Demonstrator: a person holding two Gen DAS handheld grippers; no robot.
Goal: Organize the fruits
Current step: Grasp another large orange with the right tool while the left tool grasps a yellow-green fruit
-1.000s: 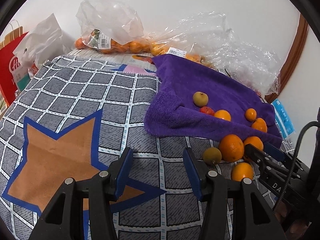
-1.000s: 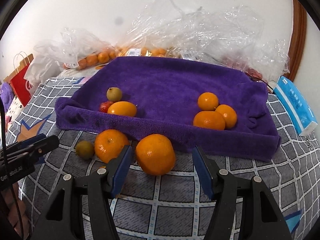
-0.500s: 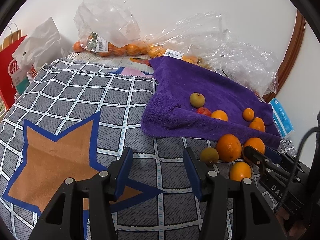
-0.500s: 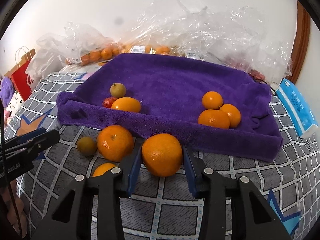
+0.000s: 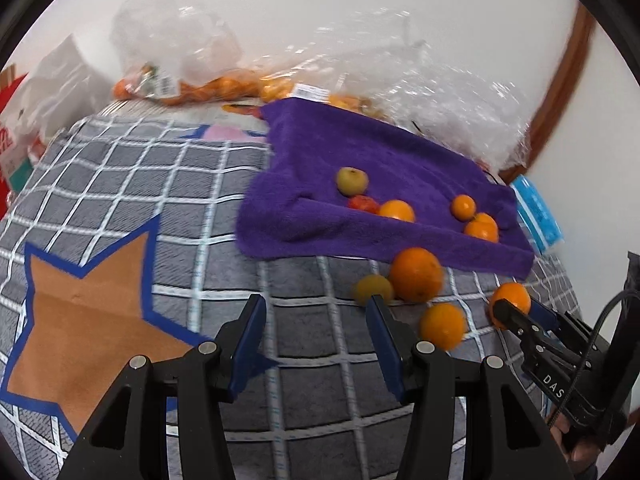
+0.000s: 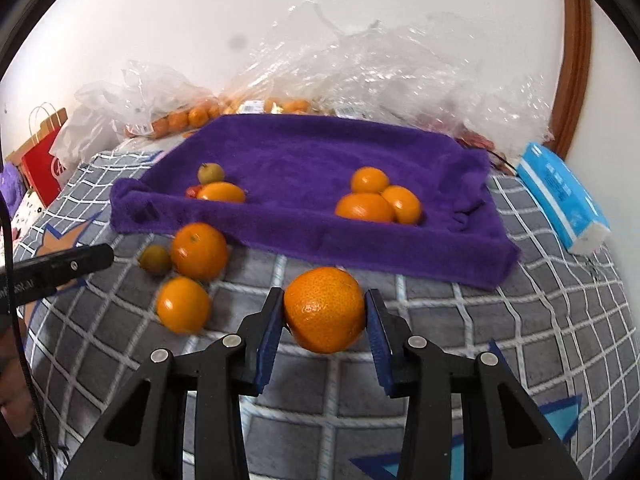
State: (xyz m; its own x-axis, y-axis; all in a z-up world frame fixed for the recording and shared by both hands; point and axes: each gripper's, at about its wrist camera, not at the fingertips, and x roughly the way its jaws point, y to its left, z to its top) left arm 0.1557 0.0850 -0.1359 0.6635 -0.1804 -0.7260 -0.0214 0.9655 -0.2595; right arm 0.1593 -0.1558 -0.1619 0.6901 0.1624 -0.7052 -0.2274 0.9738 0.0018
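Observation:
My right gripper (image 6: 325, 316) is shut on a large orange (image 6: 325, 309), held just above the checked cover in front of the purple towel (image 6: 304, 152). On the towel lie three oranges (image 6: 366, 206) at the right and a green fruit (image 6: 210, 173), a red fruit and an orange (image 6: 221, 192) at the left. Two oranges (image 6: 199, 251) (image 6: 183, 305) and a small green fruit (image 6: 155, 259) lie off the towel. My left gripper (image 5: 316, 320) is open and empty, left of that loose group (image 5: 416, 274).
Clear plastic bags (image 6: 360, 64) with more oranges (image 5: 208, 90) lie behind the towel by the wall. A blue tissue pack (image 6: 560, 196) sits to the towel's right. A red paper bag (image 6: 44, 160) stands at the far left. The cover shows an orange star (image 5: 88, 320).
My right gripper closed on the large orange and lifted it slightly. My left gripper shifted a little toward the loose fruits and stayed open.

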